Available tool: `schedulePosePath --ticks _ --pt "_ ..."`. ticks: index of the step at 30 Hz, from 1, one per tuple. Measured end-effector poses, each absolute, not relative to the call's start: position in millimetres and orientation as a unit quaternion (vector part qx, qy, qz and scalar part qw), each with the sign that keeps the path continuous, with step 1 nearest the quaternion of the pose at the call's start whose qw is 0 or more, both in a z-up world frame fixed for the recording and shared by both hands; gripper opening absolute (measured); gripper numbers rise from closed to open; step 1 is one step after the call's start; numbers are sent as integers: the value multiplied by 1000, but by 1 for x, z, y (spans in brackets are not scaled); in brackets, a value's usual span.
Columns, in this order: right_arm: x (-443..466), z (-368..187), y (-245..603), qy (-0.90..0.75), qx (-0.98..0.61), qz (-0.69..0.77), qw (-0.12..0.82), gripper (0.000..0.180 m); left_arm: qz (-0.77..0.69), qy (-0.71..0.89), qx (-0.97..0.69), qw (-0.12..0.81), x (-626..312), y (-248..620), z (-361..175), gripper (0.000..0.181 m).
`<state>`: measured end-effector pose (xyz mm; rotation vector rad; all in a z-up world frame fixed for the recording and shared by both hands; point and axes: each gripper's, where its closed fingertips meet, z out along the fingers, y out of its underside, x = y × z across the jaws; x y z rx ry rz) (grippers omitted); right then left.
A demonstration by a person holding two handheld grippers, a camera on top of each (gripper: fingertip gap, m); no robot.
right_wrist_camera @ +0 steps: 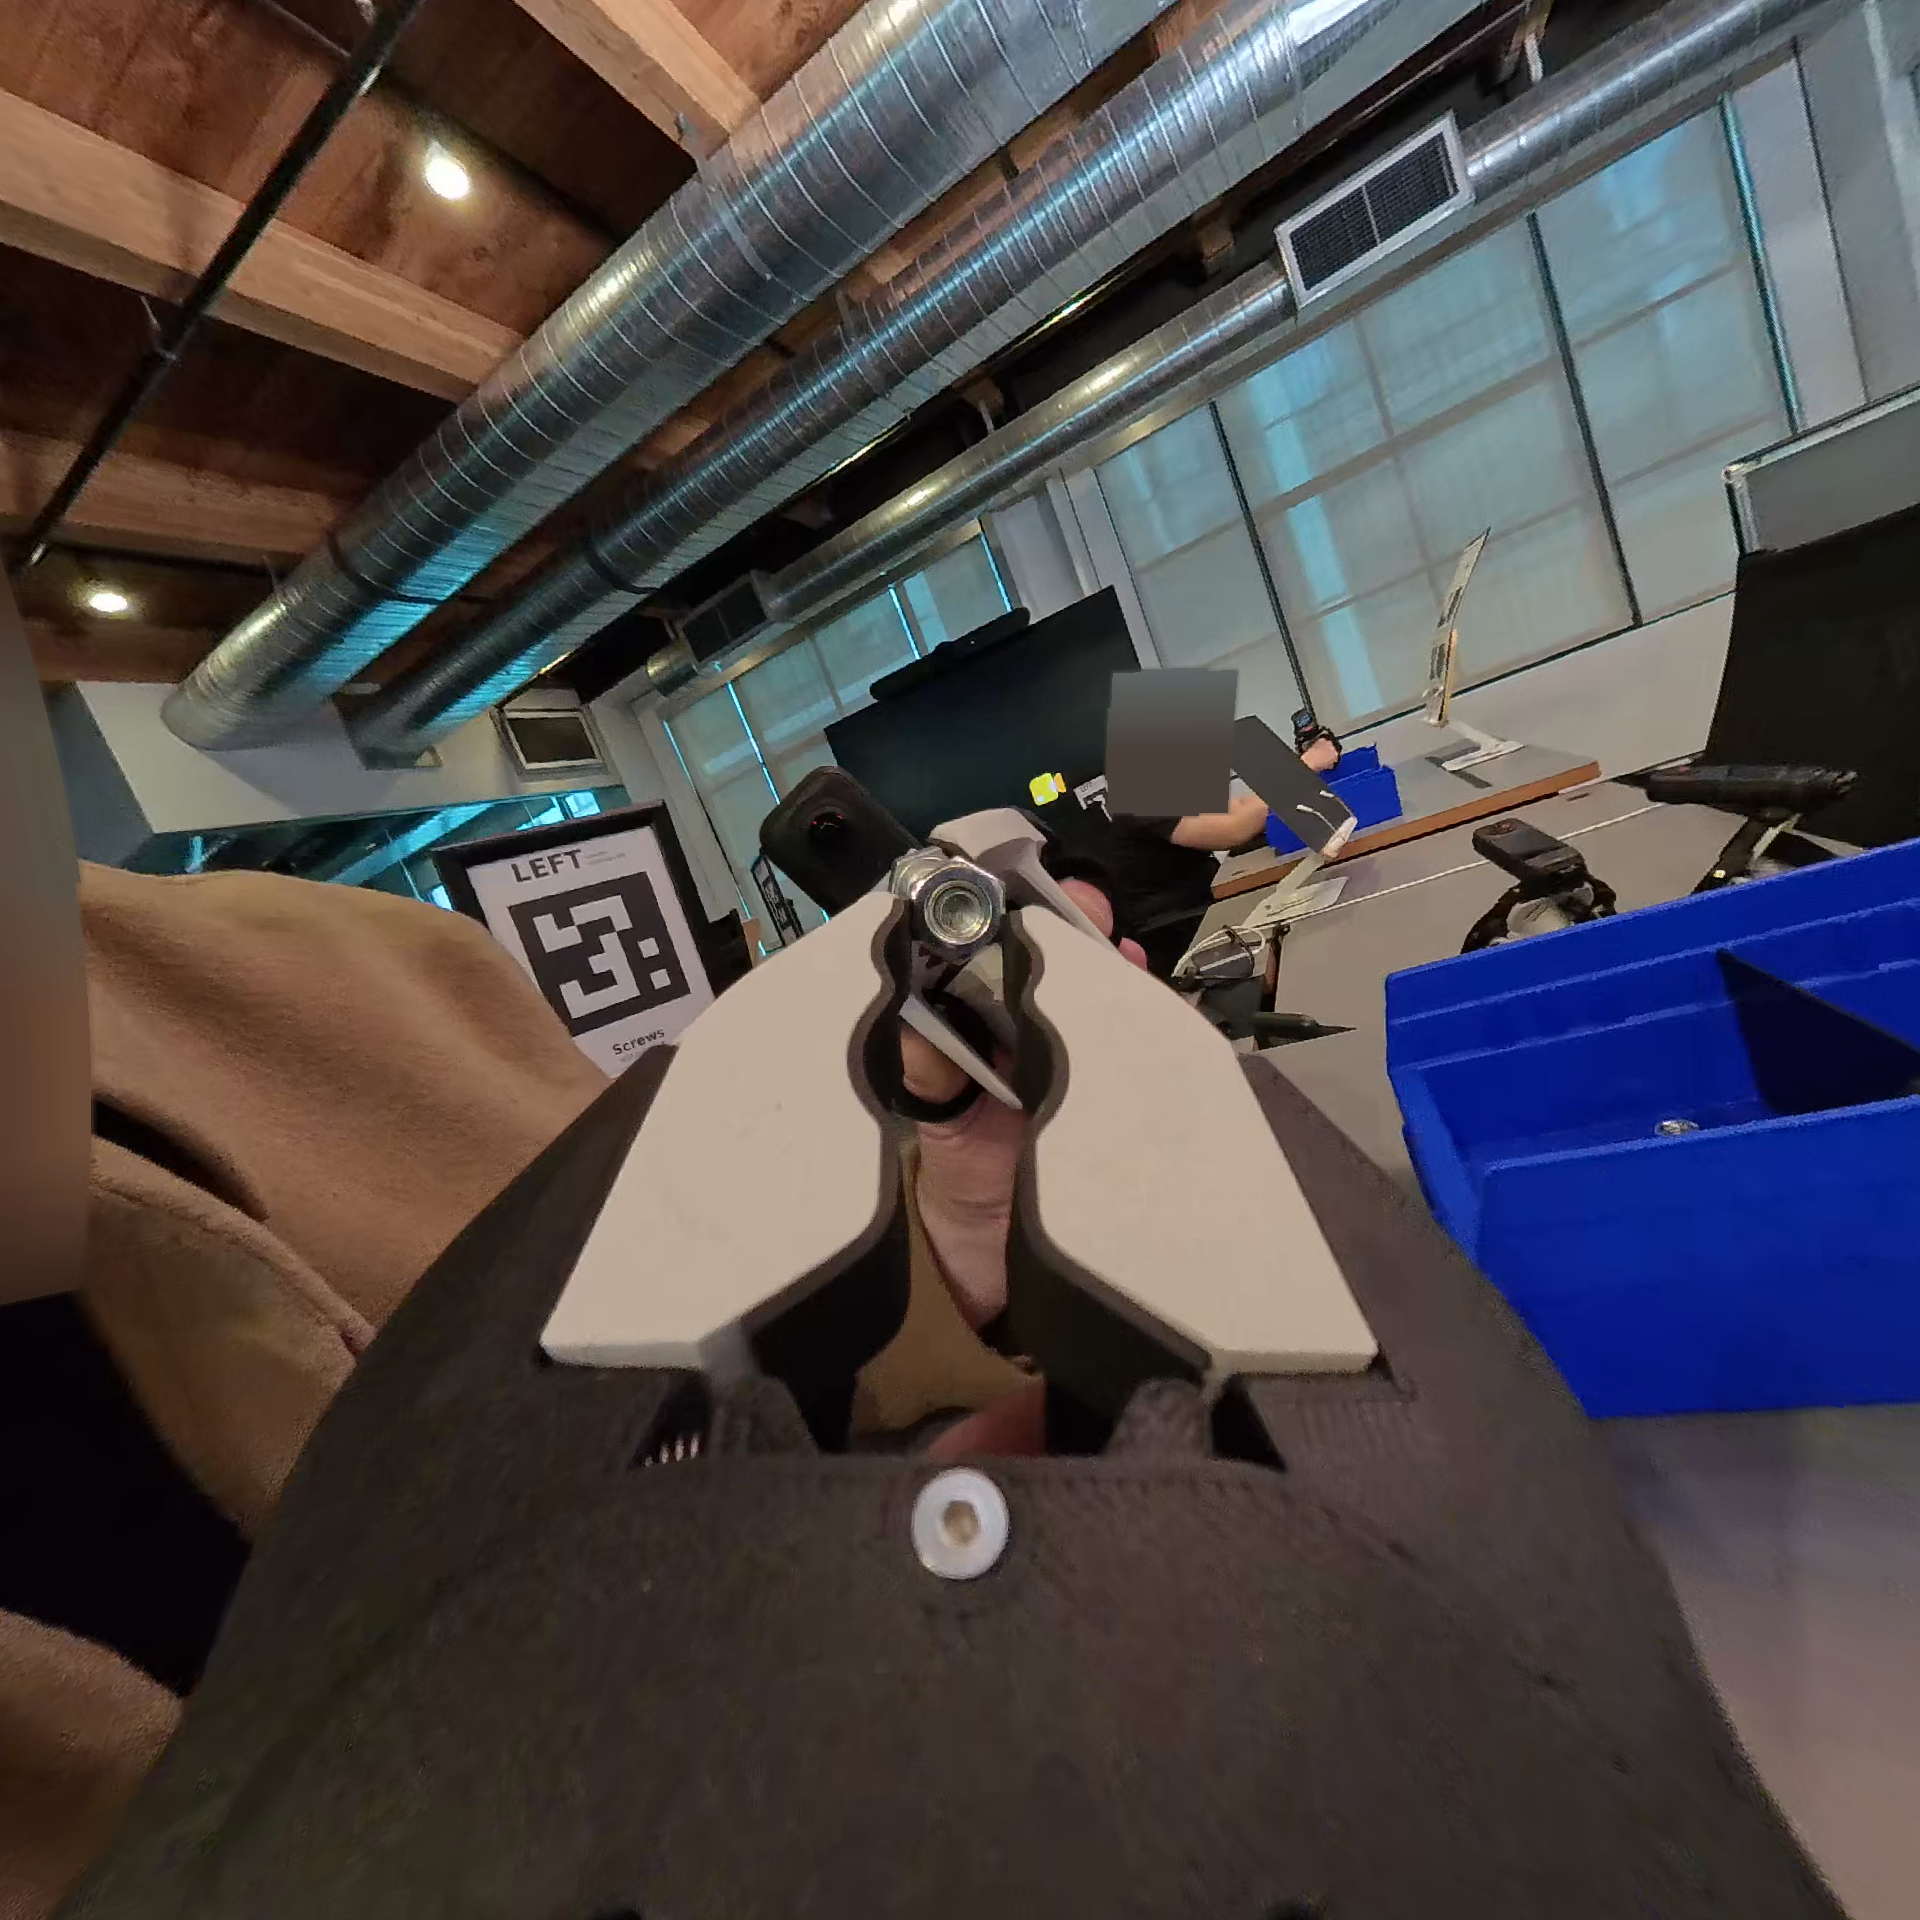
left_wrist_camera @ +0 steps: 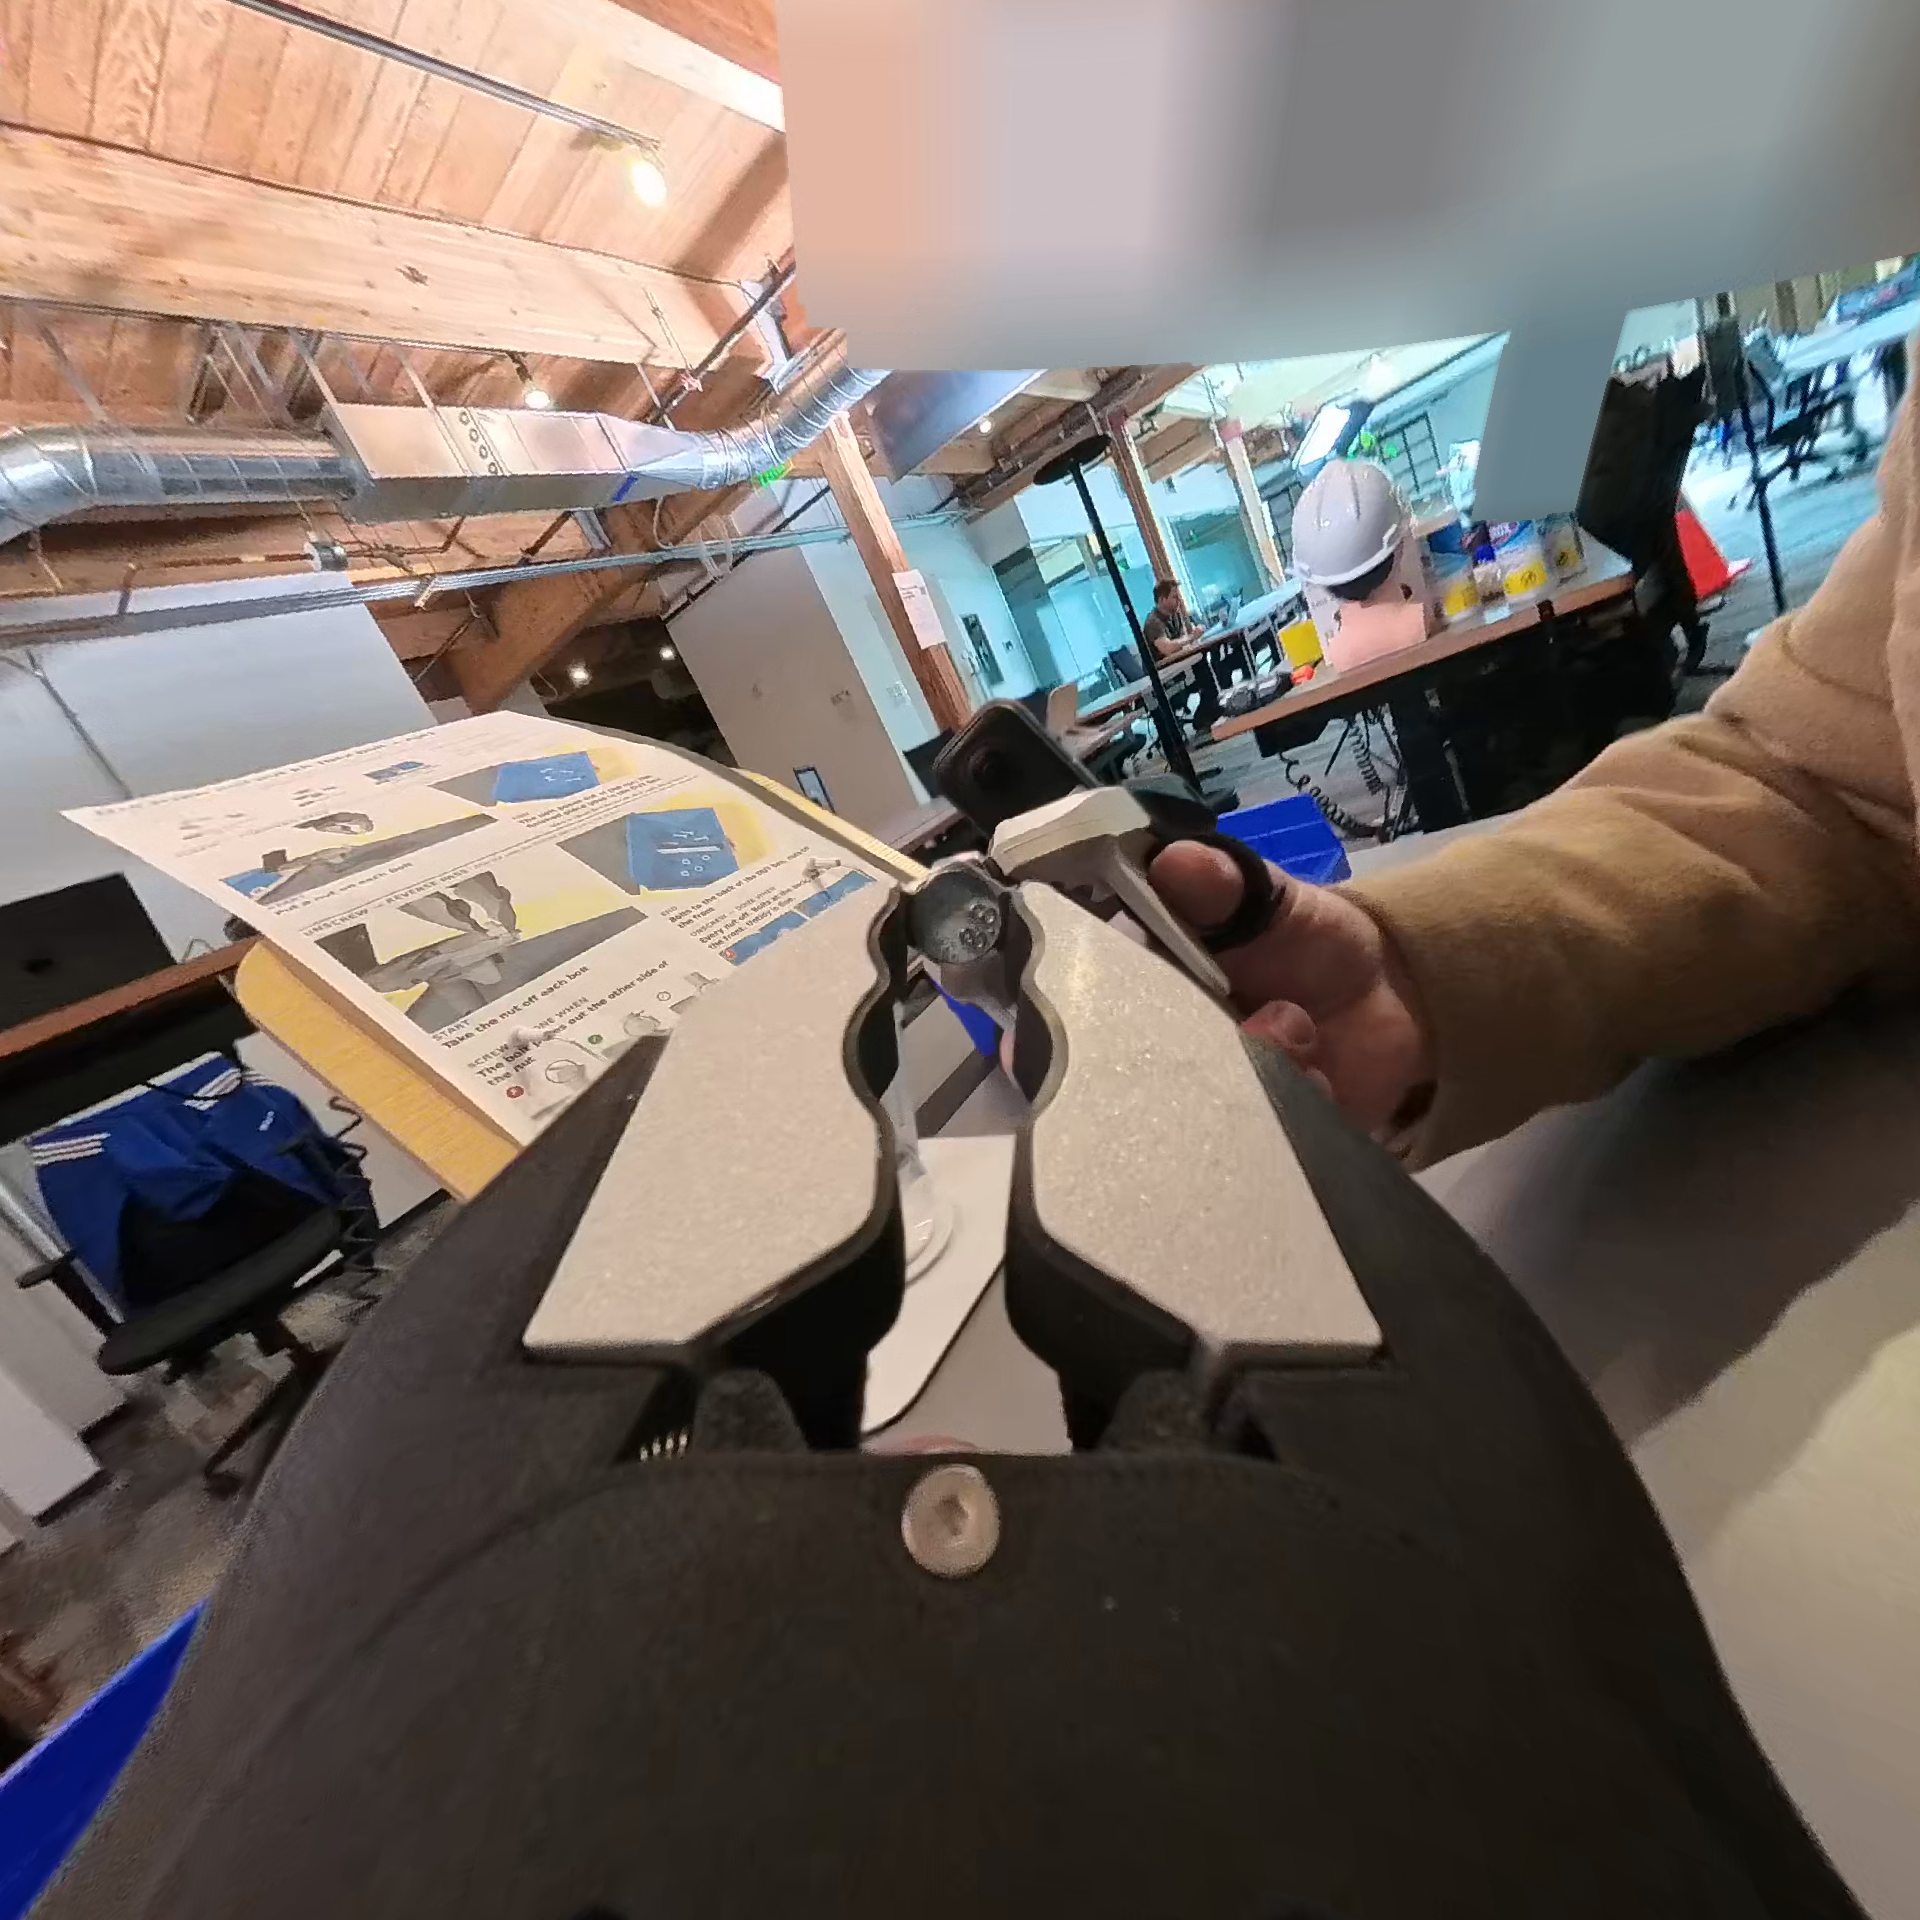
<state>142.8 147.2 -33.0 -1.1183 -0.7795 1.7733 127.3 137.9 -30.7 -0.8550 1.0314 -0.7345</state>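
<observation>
My left gripper (left_wrist_camera: pixel 954 885) is shut on the round head of a metal bolt (left_wrist_camera: pixel 958 927), held up in the air. My right gripper (right_wrist_camera: pixel 948 875) is shut on a hex nut (right_wrist_camera: pixel 951 909) that sits on the bolt's threaded end. The two grippers face each other tip to tip. The right gripper (left_wrist_camera: pixel 1091 842) and the hand (left_wrist_camera: pixel 1288 977) holding it show behind the bolt in the left wrist view. The left gripper (right_wrist_camera: pixel 1003 836) with its black camera (right_wrist_camera: pixel 831 836) shows behind the nut in the right wrist view.
A printed instruction sheet (left_wrist_camera: pixel 488 894) leans on a wooden stand to the left. A blue divided bin (right_wrist_camera: pixel 1662 1143) with one small metal part (right_wrist_camera: pixel 1675 1127) stands on the grey table (left_wrist_camera: pixel 1714 1403). A framed marker sign (right_wrist_camera: pixel 597 935) stands behind. A tan sleeve (left_wrist_camera: pixel 1662 883) reaches in. Only a small space, under 4 cm, lies between the two pairs of fingers.
</observation>
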Motion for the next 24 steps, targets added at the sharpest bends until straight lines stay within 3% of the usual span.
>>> schedulePosePath --ticks 13,24 --pt "145 -28 144 -342 -439 653 513 17 -460 406 -381 692 127 139 -29 17" --pt "147 -23 138 -399 -422 570 582 17 -667 301 -349 585 129 139 -28 17"
